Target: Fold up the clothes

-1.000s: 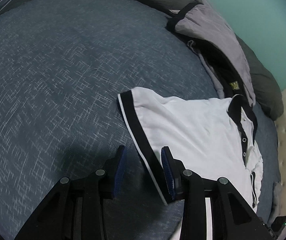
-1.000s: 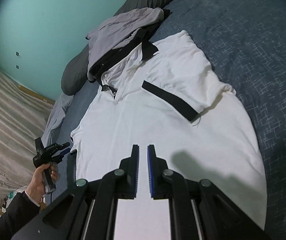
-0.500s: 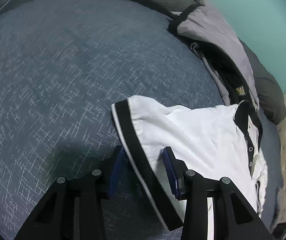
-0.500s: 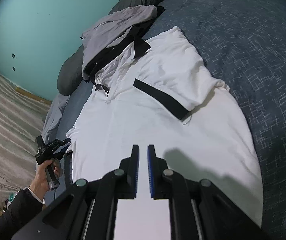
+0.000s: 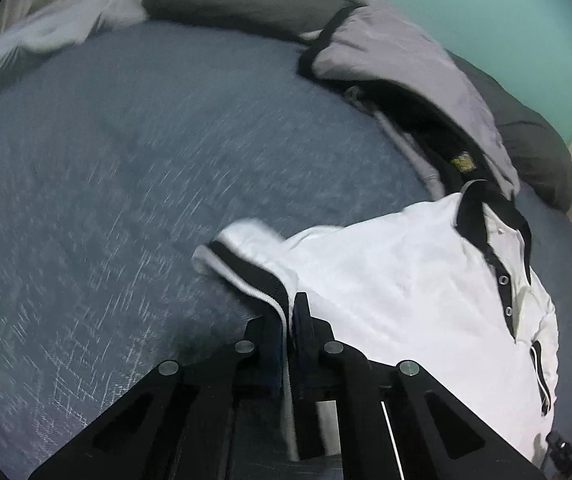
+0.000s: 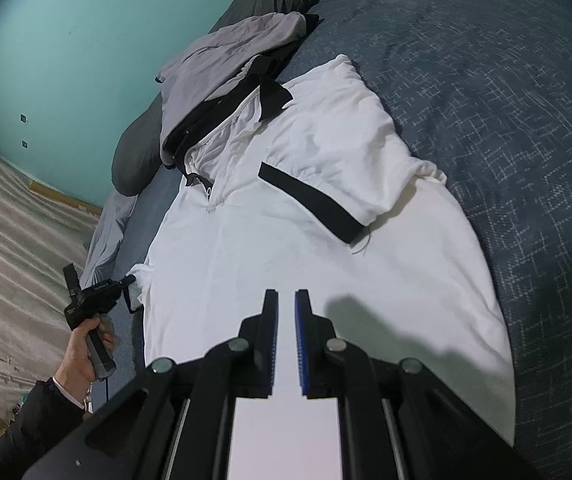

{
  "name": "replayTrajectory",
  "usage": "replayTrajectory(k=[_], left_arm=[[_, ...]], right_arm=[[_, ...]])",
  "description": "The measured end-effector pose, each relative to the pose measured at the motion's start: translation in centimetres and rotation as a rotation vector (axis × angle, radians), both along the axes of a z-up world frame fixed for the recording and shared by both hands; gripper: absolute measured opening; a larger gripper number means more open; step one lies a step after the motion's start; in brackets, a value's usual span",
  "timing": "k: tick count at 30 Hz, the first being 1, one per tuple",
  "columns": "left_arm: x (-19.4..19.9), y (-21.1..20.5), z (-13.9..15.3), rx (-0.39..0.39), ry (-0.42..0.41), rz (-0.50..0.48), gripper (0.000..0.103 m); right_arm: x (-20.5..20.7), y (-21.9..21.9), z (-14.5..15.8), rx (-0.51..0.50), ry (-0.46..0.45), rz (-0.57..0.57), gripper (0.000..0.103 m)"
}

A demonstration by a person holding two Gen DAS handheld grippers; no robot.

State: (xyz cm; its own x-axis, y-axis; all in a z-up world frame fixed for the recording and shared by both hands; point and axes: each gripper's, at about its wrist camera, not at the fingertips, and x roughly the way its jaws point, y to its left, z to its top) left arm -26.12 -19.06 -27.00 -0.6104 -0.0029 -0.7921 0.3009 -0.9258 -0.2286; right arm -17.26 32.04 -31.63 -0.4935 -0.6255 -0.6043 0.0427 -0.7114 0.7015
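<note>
Left gripper (image 5: 288, 312) now clamped on ribbed black sleeve cuff (image 5: 254, 276), lifted; right gripper (image 6: 286, 312) closed, empty.

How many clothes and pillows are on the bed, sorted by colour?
White: 1, the polo shirt
Light grey: 1, the jacket
Dark grey: 1, the long pillow
Total: 3, all on the blue bed

White polo shirt (image 6: 286, 248) with black trim; blue bedspread (image 6: 506, 100), perhaps crosshatch-flecked.
</note>
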Motion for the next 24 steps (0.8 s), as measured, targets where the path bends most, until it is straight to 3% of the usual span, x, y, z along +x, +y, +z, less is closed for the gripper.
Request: replayTrajectory(k=[5, 8, 14, 22, 24], left_arm=[[-0.9, 4.4, 2.1, -0.044, 0.026, -0.098, 0.004], [-1.6, 8.4, 3.1, -0.116, 0.024, -0.193, 0.004], [-1.5, 17.5, 1.6, -0.218, -0.062, -0.431, 0.005], [-0.9, 17.3, 3.3, -0.194, -0.051, -0.429, 0.008], [-0.5, 16.6, 3.9, -0.188, -0.04, -0.416, 0.014]], right_arm=[[0.0, 0.4, 0.3, -0.013, 0.005, -0.006, 0.008], [0.0, 0.7, 0.5, -0.021, 0.008, -0.014, 0.008], [-0.2, 1.0, 0.6, -0.034, 0.003, -0.017, 0.008], [-0.2, 1.3, 1.1, -0.048, 0.012, -0.021, 0.008], [-0.2, 1.3, 1.2, -0.05, 0.012, -0.023, 0.008]])
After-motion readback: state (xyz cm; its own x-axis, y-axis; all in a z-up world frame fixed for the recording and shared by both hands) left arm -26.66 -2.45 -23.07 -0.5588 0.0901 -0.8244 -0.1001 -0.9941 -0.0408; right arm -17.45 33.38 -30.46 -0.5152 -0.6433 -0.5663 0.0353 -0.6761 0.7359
